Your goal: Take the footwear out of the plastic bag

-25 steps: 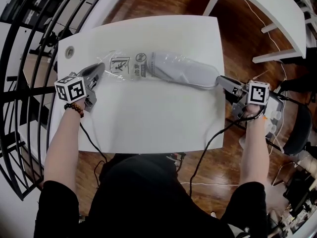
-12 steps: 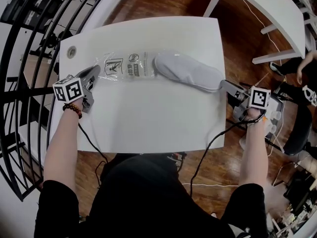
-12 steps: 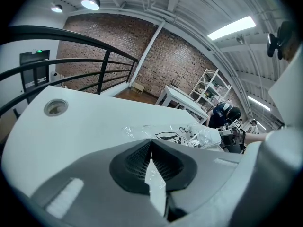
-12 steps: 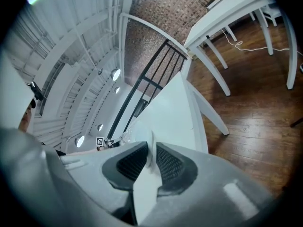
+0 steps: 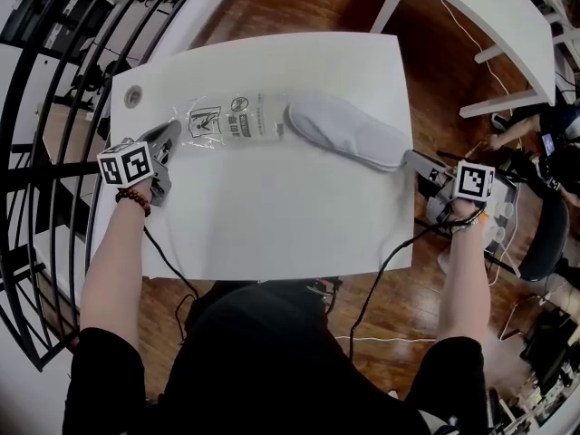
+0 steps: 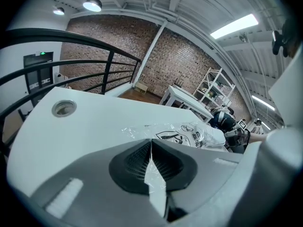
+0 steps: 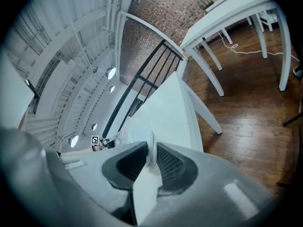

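Left hand-held gripper (image 5: 175, 134): clamped on the plastic bag's (image 5: 231, 120) end.
Right hand-held gripper (image 5: 410, 158): pinching the slipper's (image 5: 349, 134) heel edge.
Slipper: flat on the tabletop (image 5: 272, 216), toe at the bag's mouth.
Beyond: cable hole (image 5: 133, 95), black railing (image 5: 54, 89), white table (image 5: 489, 25).

**Pinched ends, small print, cut-off edge**
In the right gripper view, the right tool (image 7: 151, 151) hides nearly all of the slipper (image 7: 150, 137); only a thin white edge shows between its pads. The left tool (image 6: 151, 144) swallows the near end of the plastic bag (image 6: 189, 134). In the head view the bag's print is too small to read, and a person (image 5: 535, 130) at 3 o'clock is cut off.
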A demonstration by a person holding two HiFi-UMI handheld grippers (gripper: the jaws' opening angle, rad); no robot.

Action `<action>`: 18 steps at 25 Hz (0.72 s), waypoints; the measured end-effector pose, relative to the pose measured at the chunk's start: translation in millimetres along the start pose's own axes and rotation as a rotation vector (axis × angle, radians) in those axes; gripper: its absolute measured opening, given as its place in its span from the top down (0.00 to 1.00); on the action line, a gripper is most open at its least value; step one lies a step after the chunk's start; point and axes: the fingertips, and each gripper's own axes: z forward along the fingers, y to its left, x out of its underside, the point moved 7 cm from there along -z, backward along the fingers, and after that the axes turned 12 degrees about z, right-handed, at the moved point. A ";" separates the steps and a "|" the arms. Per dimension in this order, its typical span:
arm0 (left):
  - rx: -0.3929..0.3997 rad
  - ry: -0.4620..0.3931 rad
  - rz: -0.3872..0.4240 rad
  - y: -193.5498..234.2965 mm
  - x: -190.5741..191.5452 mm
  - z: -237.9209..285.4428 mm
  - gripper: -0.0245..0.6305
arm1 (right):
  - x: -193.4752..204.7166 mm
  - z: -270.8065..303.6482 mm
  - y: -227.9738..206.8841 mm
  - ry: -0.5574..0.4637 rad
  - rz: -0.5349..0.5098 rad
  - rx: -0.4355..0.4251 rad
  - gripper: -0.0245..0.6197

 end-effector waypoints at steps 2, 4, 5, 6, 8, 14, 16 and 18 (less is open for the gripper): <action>-0.007 0.002 -0.003 -0.5 1.5 -0.2 0.93 | 0.7 -2.2 -1.7 -0.006 -0.003 0.005 0.87; -0.009 0.010 -0.016 -2.8 5.7 0.0 0.93 | 2.0 -6.1 -5.1 -0.019 0.002 0.010 0.87; -0.013 0.011 -0.020 -3.5 6.9 0.1 0.93 | 2.9 -7.5 -6.4 -0.027 0.008 0.011 0.87; -0.020 0.009 -0.019 -3.4 7.1 -0.1 0.93 | 4.0 -8.4 -7.1 -0.036 0.018 0.010 0.87; -0.041 0.005 -0.010 -1.4 5.8 -1.3 0.93 | 5.6 -9.6 -6.8 -0.054 0.026 0.005 0.87; -0.051 0.029 -0.059 -0.7 13.6 -0.7 0.93 | 10.4 -13.3 -10.9 -0.112 0.029 -0.006 0.87; -0.046 0.031 -0.070 -2.3 14.4 0.0 0.93 | 12.8 -13.5 -11.2 -0.125 0.029 -0.013 0.87; -0.049 0.032 -0.072 -2.6 13.7 -0.2 0.93 | 14.3 -14.7 -10.8 -0.136 0.027 -0.008 0.87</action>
